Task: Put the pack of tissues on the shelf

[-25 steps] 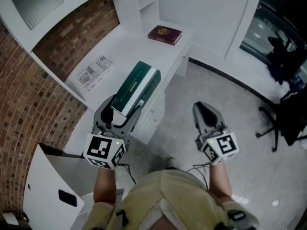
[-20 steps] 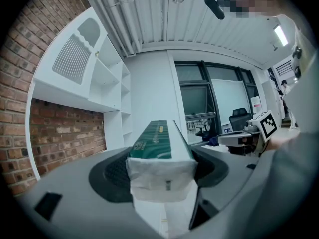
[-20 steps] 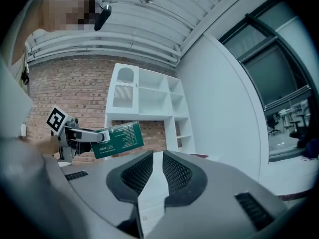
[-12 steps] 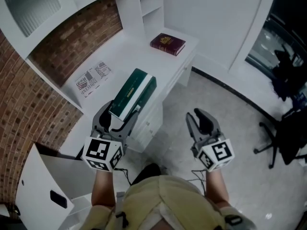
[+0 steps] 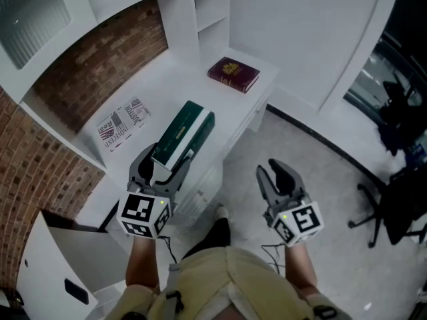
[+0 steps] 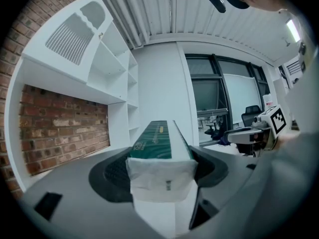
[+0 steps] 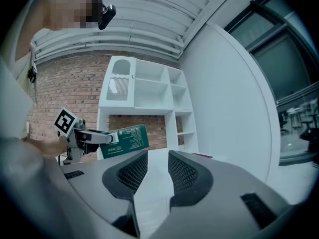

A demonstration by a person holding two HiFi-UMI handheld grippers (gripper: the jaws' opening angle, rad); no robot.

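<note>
The pack of tissues [image 5: 185, 131], a long green and white box, sticks out from my left gripper [image 5: 167, 157], which is shut on its near end above the white desk's front edge. In the left gripper view the pack [image 6: 158, 146] runs forward between the jaws of that gripper [image 6: 159, 172], its white end facing me. My right gripper [image 5: 273, 173] hangs over the floor to the right of the desk; its jaws have just been opening and nothing is between them [image 7: 152, 172]. The right gripper view shows the pack [image 7: 124, 139] from the side, with the white shelves [image 7: 149, 91] behind it.
A dark red book [image 5: 233, 74] lies at the white desk's [image 5: 167, 79] far right corner, a printed sheet [image 5: 122, 122] at its left. White shelf compartments [image 5: 212, 12] rise behind the desk against a brick wall. A black office chair [image 5: 393, 199] stands at the right.
The right gripper's jaws went from shut to open, with nothing in them. Both hands drifted a little along the desk front. The left gripper kept its hold on the pack.
</note>
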